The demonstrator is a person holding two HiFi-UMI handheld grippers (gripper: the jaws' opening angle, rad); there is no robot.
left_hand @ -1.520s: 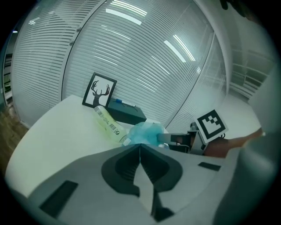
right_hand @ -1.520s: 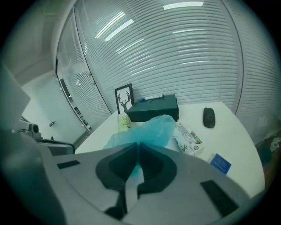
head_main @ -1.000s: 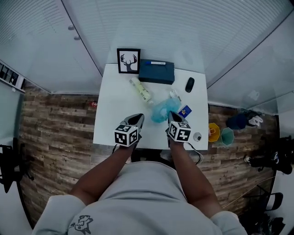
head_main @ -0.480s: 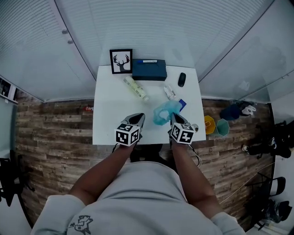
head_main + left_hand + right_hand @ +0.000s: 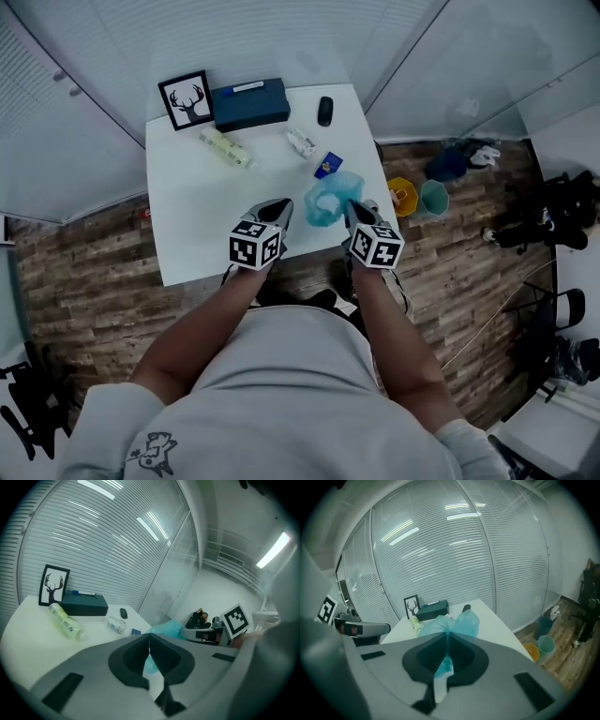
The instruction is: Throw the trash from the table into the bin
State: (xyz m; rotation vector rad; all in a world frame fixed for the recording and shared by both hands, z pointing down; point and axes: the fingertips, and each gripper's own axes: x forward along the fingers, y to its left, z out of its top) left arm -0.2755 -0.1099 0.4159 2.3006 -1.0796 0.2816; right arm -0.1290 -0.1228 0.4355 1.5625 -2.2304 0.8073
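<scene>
My right gripper (image 5: 355, 207) is shut on a crumpled light-blue plastic wrapper (image 5: 329, 199), which hangs over the right front part of the white table (image 5: 187, 225). In the right gripper view the wrapper (image 5: 457, 623) bulges out past the closed jaws (image 5: 446, 641). My left gripper (image 5: 278, 205) is beside it on the left, shut with nothing between its fingers (image 5: 149, 641). A yellow bin (image 5: 403, 197) and a teal bin (image 5: 434, 198) stand on the wooden floor right of the table.
On the table lie a pale green bottle (image 5: 225, 148), a small crushed white bottle (image 5: 301, 142), a blue card (image 5: 326, 165), a black mouse (image 5: 324, 111), a dark blue box (image 5: 249, 103) and a framed deer picture (image 5: 186, 99). Dark bags (image 5: 562, 202) lie far right.
Both grippers have moved to the right along the table's front, the right one carrying the blue wrapper towards the table's right edge. The view has swung, so the bins show closer.
</scene>
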